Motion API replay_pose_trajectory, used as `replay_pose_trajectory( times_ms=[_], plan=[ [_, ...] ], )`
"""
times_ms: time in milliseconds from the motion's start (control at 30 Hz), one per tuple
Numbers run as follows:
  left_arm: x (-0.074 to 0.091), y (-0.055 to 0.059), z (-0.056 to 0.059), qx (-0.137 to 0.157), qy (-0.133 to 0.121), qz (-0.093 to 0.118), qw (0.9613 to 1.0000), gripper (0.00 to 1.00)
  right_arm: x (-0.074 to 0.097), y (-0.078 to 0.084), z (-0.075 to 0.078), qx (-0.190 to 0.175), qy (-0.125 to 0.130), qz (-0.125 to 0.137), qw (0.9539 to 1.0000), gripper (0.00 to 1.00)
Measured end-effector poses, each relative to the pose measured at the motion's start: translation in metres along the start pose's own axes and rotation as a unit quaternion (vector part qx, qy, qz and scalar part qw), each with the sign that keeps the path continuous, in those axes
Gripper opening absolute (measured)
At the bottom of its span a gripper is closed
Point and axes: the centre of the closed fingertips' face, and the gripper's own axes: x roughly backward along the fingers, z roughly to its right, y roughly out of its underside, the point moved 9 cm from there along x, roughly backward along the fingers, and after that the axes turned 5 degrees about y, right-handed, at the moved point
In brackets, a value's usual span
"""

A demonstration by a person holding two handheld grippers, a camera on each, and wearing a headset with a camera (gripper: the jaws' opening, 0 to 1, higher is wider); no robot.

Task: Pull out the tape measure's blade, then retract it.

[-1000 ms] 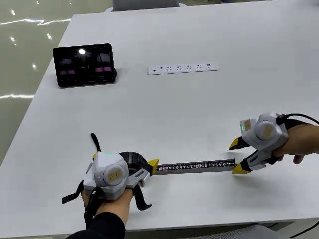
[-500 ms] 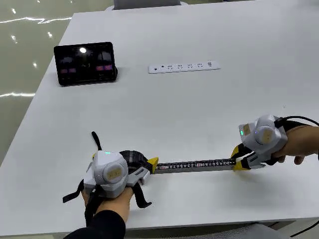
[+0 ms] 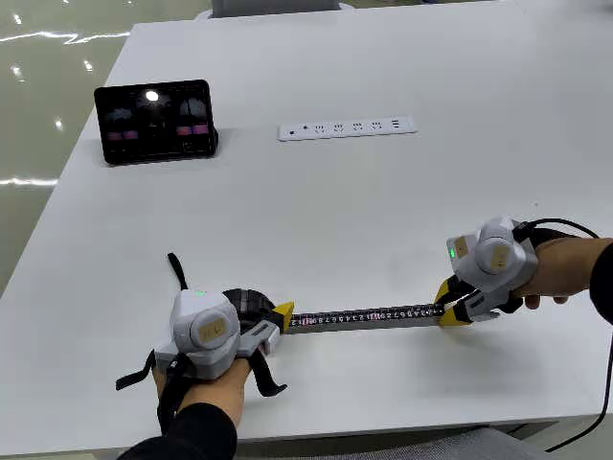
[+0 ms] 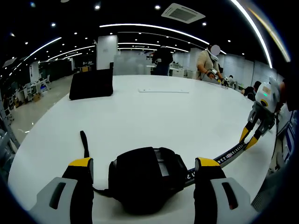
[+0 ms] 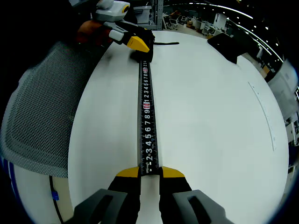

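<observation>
Tape measure (image 3: 251,305) is sitting on the counter (image 3: 383,220) toward the near edge, blade (image 3: 369,316) run out flat to the right. The housing looks chunky and solid, but I'd guess that blade is a thin springy strip that'll kink or whip back if it slips, so the very tip is the spot to hold. Right gripper (image 3: 446,312) is pinched tight on that tip, and the left gripper (image 4: 144,163) stands wide around the housing with a sliver of gap each side, fencing it in, not squeezing.

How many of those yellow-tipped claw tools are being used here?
2. The left gripper straddles the tape measure case; the right gripper, further right, pinches the end of the blade.
</observation>
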Motion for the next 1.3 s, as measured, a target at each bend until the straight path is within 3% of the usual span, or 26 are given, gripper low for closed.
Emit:
replay_pose_trajectory(
  times_ms=[100, 167, 233, 267, 333, 667, 1300],
  plan=[
    [0.0004, -0.0005, 0.0012, 0.001, 0.000, -0.001, 1.0000, 0.83, -0.0008, -0.0043, -0.0010, -0.004, -0.002, -0.016, 0.9999, 0.11],
    [0.0005, 0.0006, 0.0016, 0.004, 0.003, -0.006, 1.0000, 0.77, -0.0009, -0.0058, -0.0017, -0.003, -0.001, -0.023, 0.9997, 0.11],
    [-0.0006, 0.0044, 0.0034, 0.006, 0.016, -0.024, 0.9996, 0.67, -0.0006, -0.0055, -0.0014, -0.011, 0.000, -0.028, 0.9995, 0.11],
    [-0.0006, 0.0040, 0.0015, 0.002, 0.008, -0.020, 0.9998, 0.65, -0.0004, -0.0051, -0.0007, -0.022, 0.000, -0.028, 0.9993, 0.11],
    [0.0017, 0.0036, 0.0010, 0.016, 0.015, -0.022, 0.9995, 0.64, 0.0000, -0.0043, -0.0019, -0.020, 0.003, -0.026, 0.9995, 0.11],
    [0.0027, 0.0038, 0.0012, 0.024, 0.019, -0.025, 0.9992, 0.64, 0.0000, -0.0026, -0.0029, -0.033, 0.009, -0.020, 0.9992, 0.11],
    [-0.0022, 0.0053, 0.0018, 0.012, 0.018, -0.035, 0.9992, 0.62, -0.0011, -0.0020, -0.0022, -0.039, 0.010, -0.019, 0.9990, 0.11]
  ],
)
